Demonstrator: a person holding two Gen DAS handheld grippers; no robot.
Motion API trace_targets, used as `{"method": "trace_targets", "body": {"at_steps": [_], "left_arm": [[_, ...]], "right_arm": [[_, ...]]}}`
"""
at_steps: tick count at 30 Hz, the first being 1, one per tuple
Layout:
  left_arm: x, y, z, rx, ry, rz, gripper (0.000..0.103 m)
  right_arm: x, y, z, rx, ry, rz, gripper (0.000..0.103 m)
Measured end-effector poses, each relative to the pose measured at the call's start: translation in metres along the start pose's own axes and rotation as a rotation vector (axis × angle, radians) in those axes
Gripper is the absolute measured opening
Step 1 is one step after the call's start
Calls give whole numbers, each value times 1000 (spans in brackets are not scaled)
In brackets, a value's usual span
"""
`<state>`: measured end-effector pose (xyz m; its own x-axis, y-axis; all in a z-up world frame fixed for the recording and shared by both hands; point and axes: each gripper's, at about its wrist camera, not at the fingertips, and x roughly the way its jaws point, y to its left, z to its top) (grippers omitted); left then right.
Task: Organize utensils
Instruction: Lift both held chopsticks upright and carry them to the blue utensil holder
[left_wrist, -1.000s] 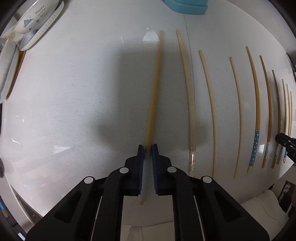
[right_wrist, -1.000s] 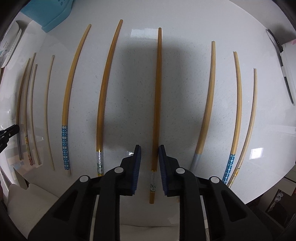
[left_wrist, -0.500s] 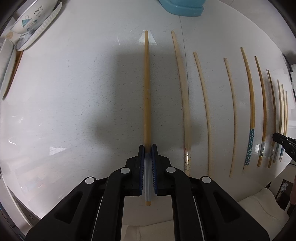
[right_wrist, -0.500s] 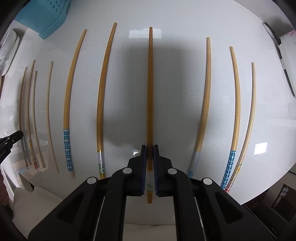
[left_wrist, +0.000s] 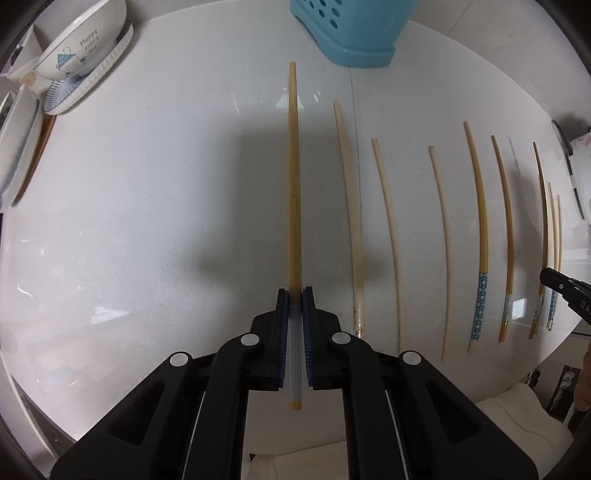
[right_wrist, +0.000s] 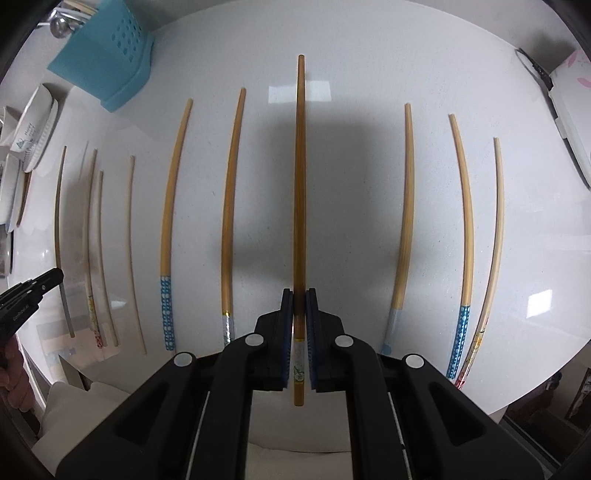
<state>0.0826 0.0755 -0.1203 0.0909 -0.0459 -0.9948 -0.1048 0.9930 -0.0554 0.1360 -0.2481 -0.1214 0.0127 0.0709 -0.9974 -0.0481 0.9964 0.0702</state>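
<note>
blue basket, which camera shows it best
The right wrist view: the blue basket shows two holed sides, its base and utensils sticking out of its top. In the left wrist view the blue basket is cut off at the top edge, so only its lower part shows.
</note>
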Motion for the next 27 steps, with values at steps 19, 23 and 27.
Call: {"method": "trace_targets", "body": {"at_steps": [19, 23, 27], "left_arm": [[-69, 4, -2, 30, -317, -69, 7], [-80, -1, 6, 32, -359, -76, 7], [-93, -4, 13, 39, -410, -89, 7]], "right_arm": [[-90, -7, -7, -6, -282, 59, 6], [-105, -11, -7, -9, -314, 74, 6], [-121, -13, -12, -11, -374, 85, 6]]}}
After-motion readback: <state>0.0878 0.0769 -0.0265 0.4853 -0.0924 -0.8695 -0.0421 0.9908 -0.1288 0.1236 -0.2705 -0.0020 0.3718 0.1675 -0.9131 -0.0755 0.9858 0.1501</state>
